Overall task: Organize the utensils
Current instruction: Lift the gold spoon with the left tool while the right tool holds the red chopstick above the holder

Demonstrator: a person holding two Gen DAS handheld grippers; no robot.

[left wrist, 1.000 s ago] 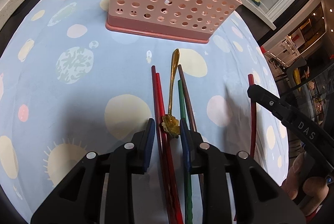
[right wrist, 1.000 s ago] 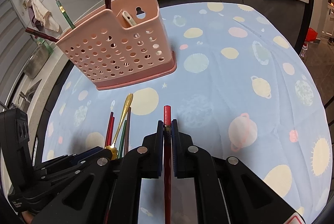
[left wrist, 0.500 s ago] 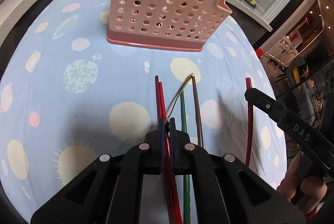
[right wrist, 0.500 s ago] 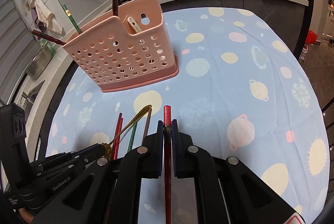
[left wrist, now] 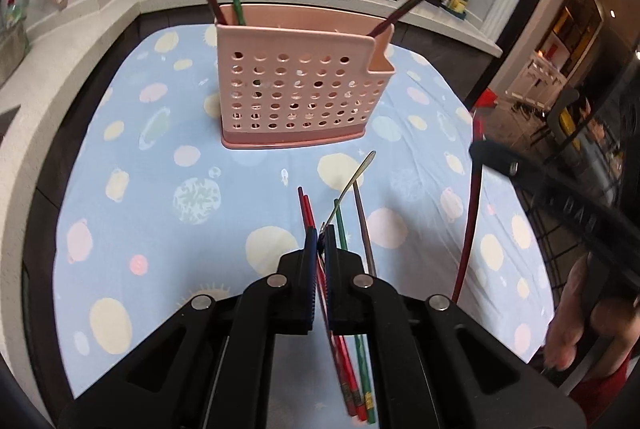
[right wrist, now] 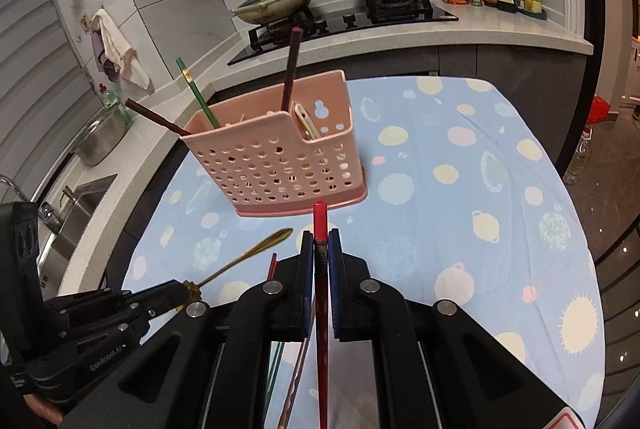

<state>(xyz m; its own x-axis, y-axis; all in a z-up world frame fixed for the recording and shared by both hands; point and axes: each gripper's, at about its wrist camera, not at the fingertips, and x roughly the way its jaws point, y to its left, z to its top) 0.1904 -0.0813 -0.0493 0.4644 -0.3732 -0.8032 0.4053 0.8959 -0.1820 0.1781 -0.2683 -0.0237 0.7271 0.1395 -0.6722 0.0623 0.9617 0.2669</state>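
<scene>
A pink perforated plastic utensil caddy (right wrist: 276,165) stands upright near the far middle of the counter (right wrist: 500,229), which is covered by a light-blue cloth printed with planets and suns. The caddy already holds part of the set: two dark brown chopsticks and a green chopstick (right wrist: 196,93) lean out of its larger compartment, and a pale spoon (right wrist: 306,121) sits in the smaller one at the notched end. The left tool (left wrist: 320,243) is clenched on the decorated end of a slim gold metal spoon (right wrist: 244,259), whose handle slants up and away toward the caddy, clear of the cloth. The right tool (right wrist: 320,249) is clamped on a glossy red chopstick (right wrist: 320,225), with the blunt tip poking just past the blue pads and the shaft running back under the tool. Below the left tool several pieces lie on the cloth, close together and roughly parallel: a pair of red chopsticks (left wrist: 306,207), a green chopstick (left wrist: 341,225) and a brown-grey one (left wrist: 362,221). By this look the job is partly done: a handful of items are sorted, two more are in hand and lifted, and about four remain on the cloth. Both held pieces are short of the caddy and would need carrying over its rim, the spoon probably to the small compartment beside the pale one and the chopstick to the larger one.
</scene>
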